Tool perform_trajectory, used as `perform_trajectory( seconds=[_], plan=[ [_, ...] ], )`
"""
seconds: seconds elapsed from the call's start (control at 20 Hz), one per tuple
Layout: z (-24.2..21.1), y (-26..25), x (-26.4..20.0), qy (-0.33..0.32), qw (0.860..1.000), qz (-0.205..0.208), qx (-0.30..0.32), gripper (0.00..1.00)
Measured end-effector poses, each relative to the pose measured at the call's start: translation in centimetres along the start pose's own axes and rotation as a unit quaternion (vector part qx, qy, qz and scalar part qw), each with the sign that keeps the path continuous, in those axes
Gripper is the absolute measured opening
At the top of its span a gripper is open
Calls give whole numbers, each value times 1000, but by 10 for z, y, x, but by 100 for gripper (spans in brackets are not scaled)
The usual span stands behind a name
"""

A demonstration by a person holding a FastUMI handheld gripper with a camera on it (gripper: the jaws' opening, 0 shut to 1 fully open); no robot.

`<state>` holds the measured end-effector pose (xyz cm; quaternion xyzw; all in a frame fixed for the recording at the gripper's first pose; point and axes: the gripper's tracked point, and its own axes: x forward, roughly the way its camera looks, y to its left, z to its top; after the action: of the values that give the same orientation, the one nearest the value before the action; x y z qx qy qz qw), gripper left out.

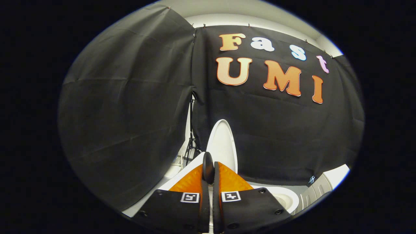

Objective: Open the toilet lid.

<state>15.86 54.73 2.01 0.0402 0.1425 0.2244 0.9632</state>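
Now the gripper [208, 169] points slightly upward toward the booth's cloth wall [130, 113], its fingers pressed close together with only a thin slit between them and nothing pinched. Just beyond the fingertips the white toilet lid [222, 143] stands raised, nearly upright against the cloth. Below and right of the fingers shows the open bowl [287, 198], beside a white ribbed unit [317, 191].

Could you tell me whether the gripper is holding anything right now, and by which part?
The gripper seems closed on the toilet lid, fingers pinching its near edge while the lid stands raised.
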Motion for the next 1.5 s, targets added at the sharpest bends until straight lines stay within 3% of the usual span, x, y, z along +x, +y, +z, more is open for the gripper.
perform_trajectory(
  seconds=[0.25, 0.55, 0.75, 0.9, 1.05, 1.3, 1.5],
  plan=[
    [20, 4, -8, -42, 998, 30, 23, 33],
    [74, -6, -36, -105, 993, 49, 8, 97],
    [117, -44, -80, -168, 984, 49, 31, 98],
    [132, -112, -114, -204, 978, 4, 50, 98],
    [128, -177, -129, -190, 979, -44, 58, 98],
    [114, -268, -168, -187, 976, -90, 74, 98],
    [57, -326, -194, -143, 979, -141, 16, 98]
  ],
)
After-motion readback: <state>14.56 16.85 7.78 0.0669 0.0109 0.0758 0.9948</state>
